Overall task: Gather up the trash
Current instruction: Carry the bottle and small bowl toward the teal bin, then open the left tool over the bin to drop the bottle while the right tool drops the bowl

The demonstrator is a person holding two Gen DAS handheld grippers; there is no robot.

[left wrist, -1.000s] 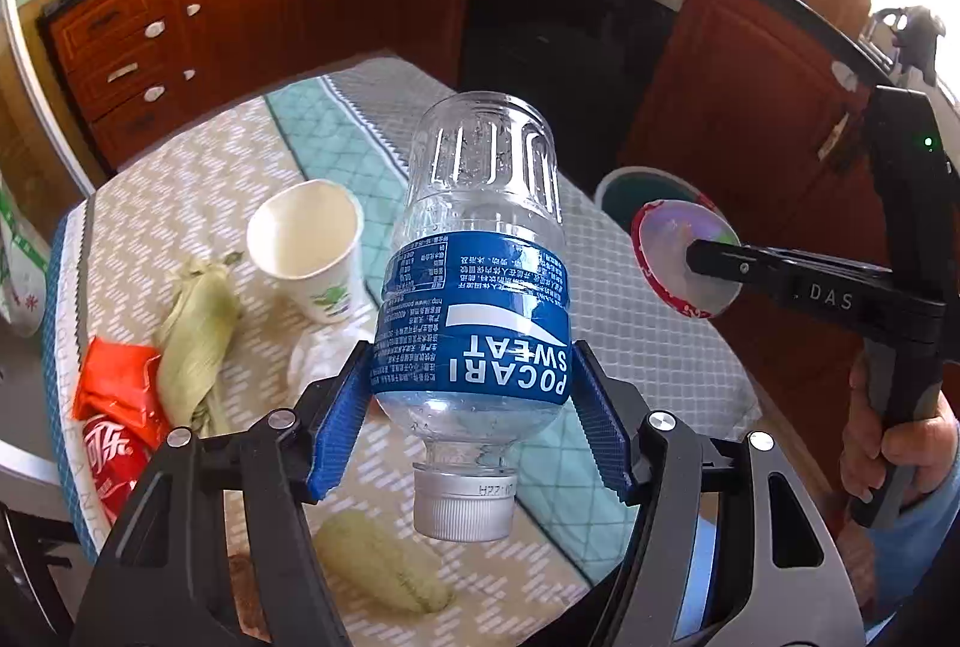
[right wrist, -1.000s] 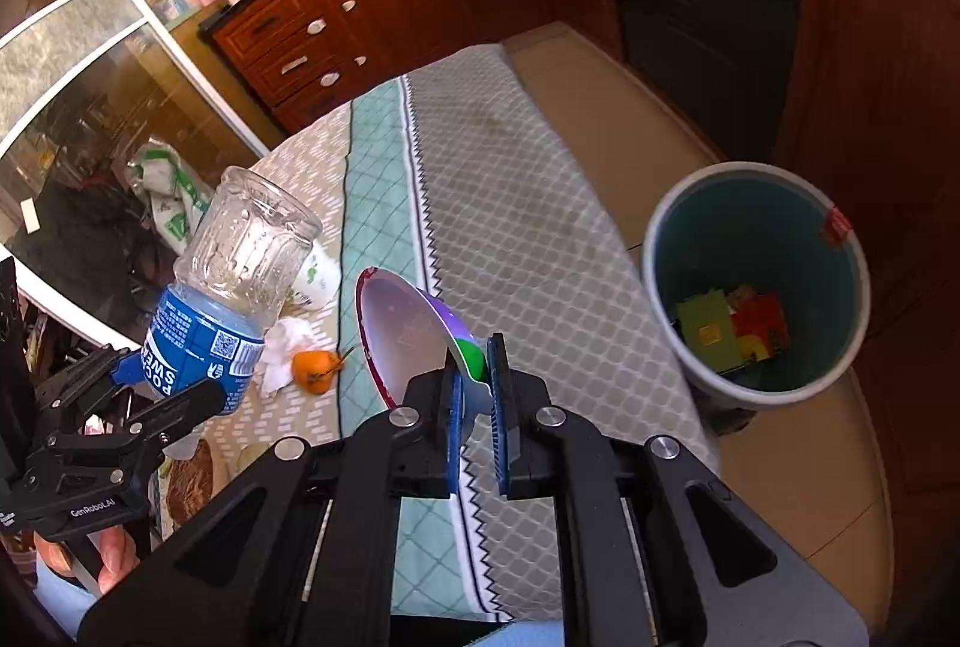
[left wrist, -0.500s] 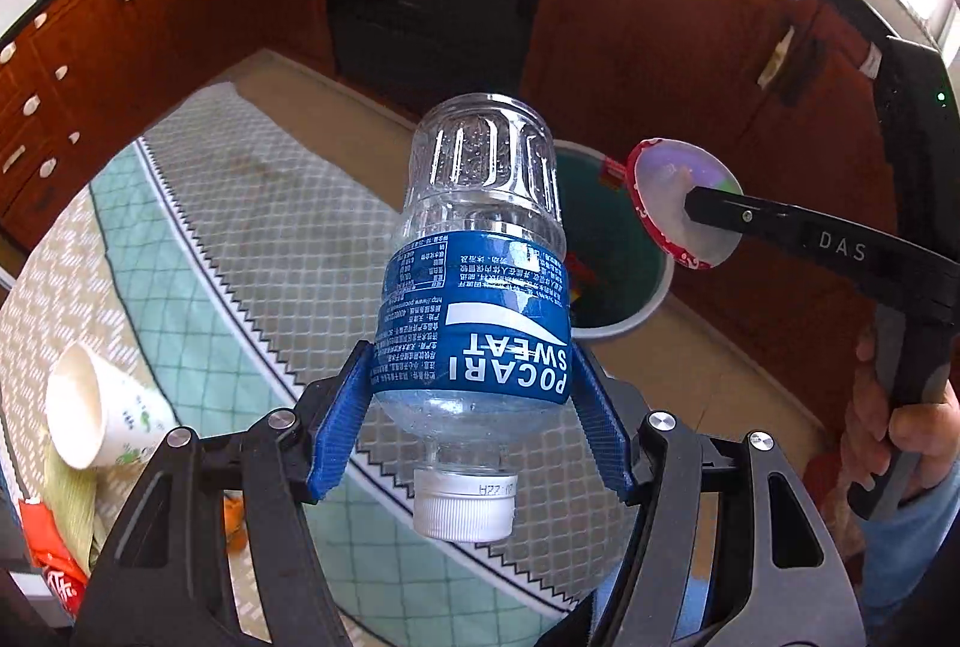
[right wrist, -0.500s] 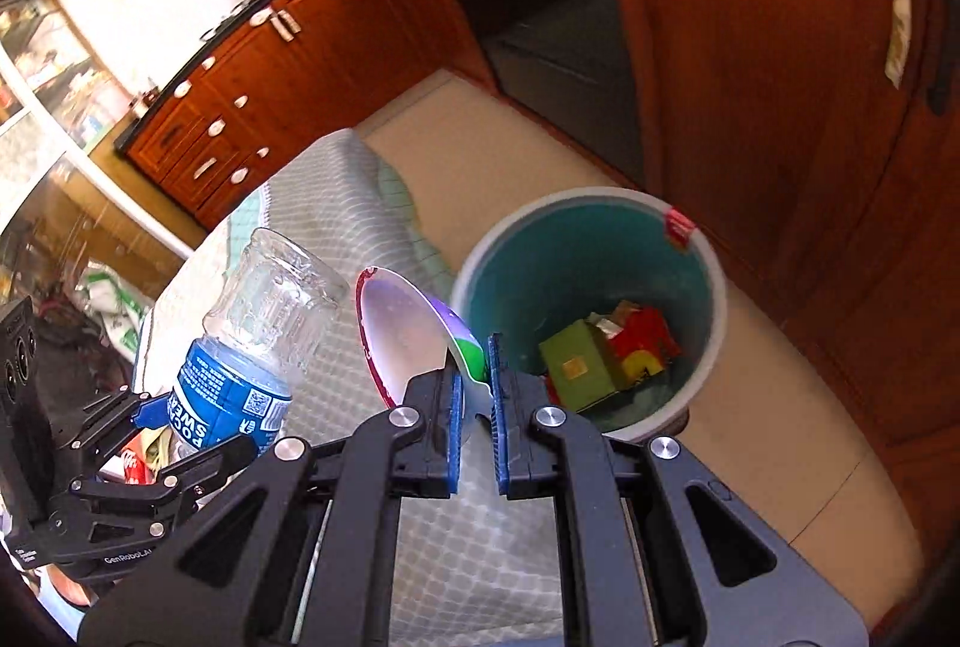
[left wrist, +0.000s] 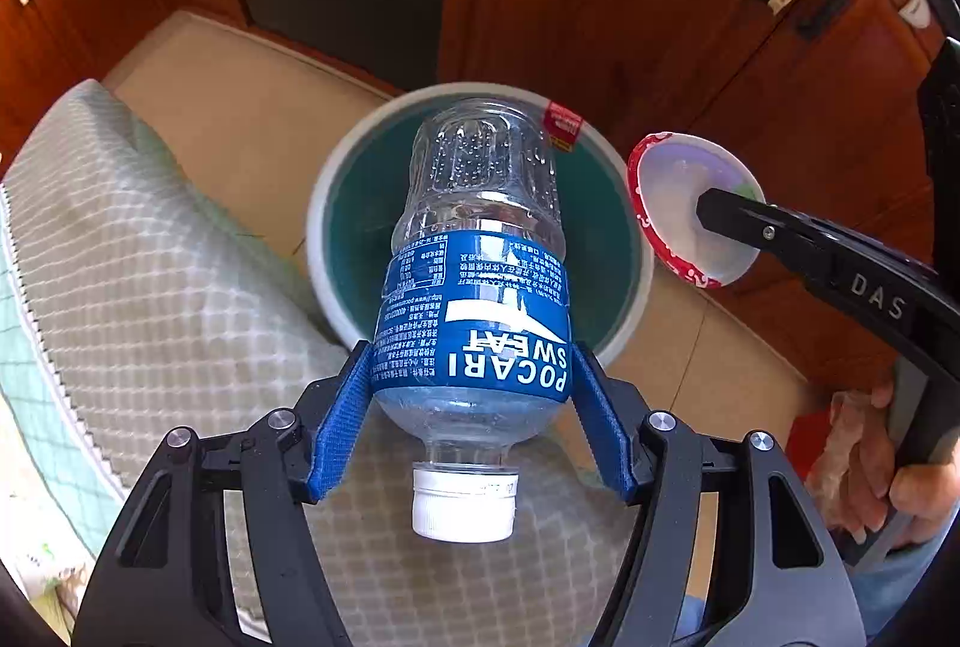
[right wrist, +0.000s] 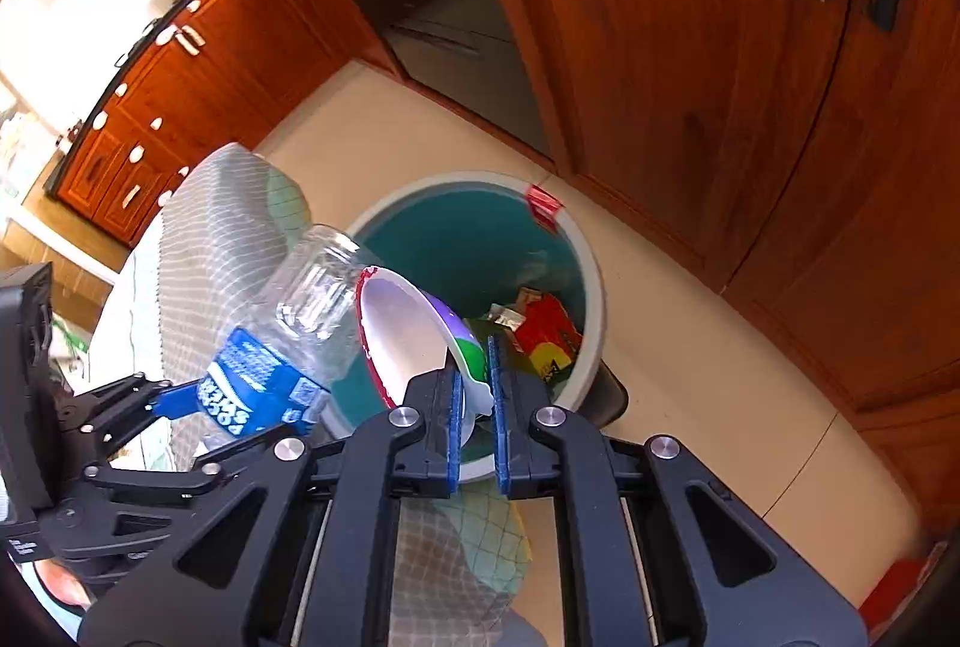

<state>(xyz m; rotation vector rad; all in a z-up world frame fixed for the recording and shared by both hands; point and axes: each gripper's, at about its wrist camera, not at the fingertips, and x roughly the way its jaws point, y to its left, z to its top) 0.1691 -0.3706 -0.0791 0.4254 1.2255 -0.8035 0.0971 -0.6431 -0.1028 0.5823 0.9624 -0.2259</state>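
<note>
My left gripper (left wrist: 471, 368) is shut on a clear plastic bottle (left wrist: 480, 263) with a blue Pocari Sweat label, cap (left wrist: 463, 504) toward the camera and base pointing down over the teal trash bin (left wrist: 336, 203). The right gripper (right wrist: 475, 356) is shut on the rim of a white paper bowl (right wrist: 405, 329) with a red and purple outside, held above the bin (right wrist: 591, 287). From the left wrist, that bowl (left wrist: 690, 209) hangs just right of the bin's rim. The bottle (right wrist: 282, 341) sits left of the bowl in the right wrist view. Red and green wrappers (right wrist: 549, 335) lie inside the bin.
The bin stands on a beige tiled floor (left wrist: 240, 107) beside the table's hanging patterned cloth (left wrist: 150, 257). Dark wooden cabinets (right wrist: 720, 77) and a black oven (right wrist: 432, 5) stand close behind it. A hand (left wrist: 870, 467) grips the right tool's handle.
Both grippers swung away from the tabletop and downward, and now hover over the bin. The bottle and bowl stayed gripped. The cup and wrappers on the table have left the left wrist view.
</note>
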